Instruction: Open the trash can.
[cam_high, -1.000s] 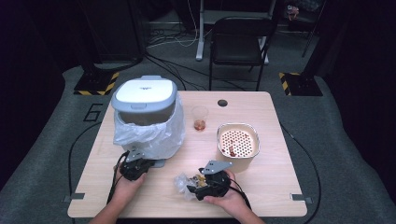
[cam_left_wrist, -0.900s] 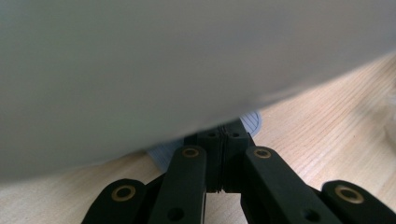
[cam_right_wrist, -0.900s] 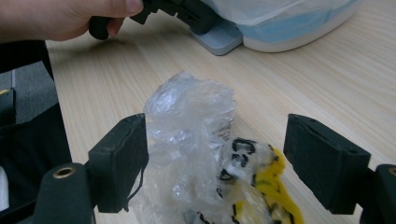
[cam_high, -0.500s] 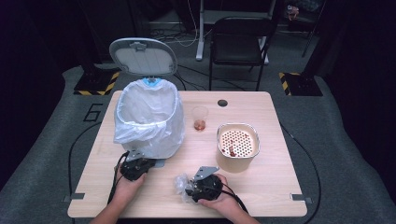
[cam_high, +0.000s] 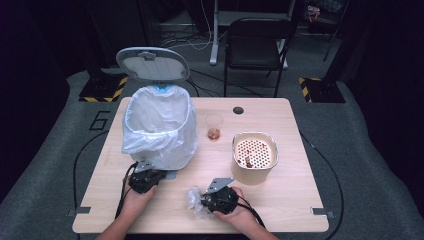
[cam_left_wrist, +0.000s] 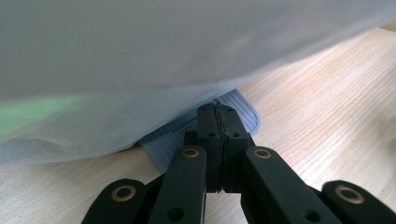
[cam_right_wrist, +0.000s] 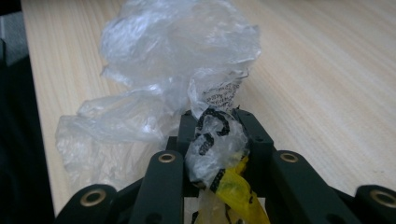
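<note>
Closest to me, the right gripper (cam_high: 204, 198) has its fingers (cam_right_wrist: 254, 128) clamped on a crumpled plastic wrapper (cam_right_wrist: 177, 60), and they've just been closing on it. One twisted corner sits pinched between them; the rest billows out past the tips onto the bench (cam_high: 280, 200). That stuff looks featherlight, floppy and slick, so I reckon the bunched knot is the only decent hold. A loose flap would probably slide out.

Further along, the left gripper (cam_high: 146, 176) has its fingers (cam_left_wrist: 219, 128) clenched together, pressing down the grey pedal (cam_left_wrist: 243, 112) just beyond them. The lid (cam_high: 152, 63) stands open over the lined bin (cam_high: 160, 127).
</note>
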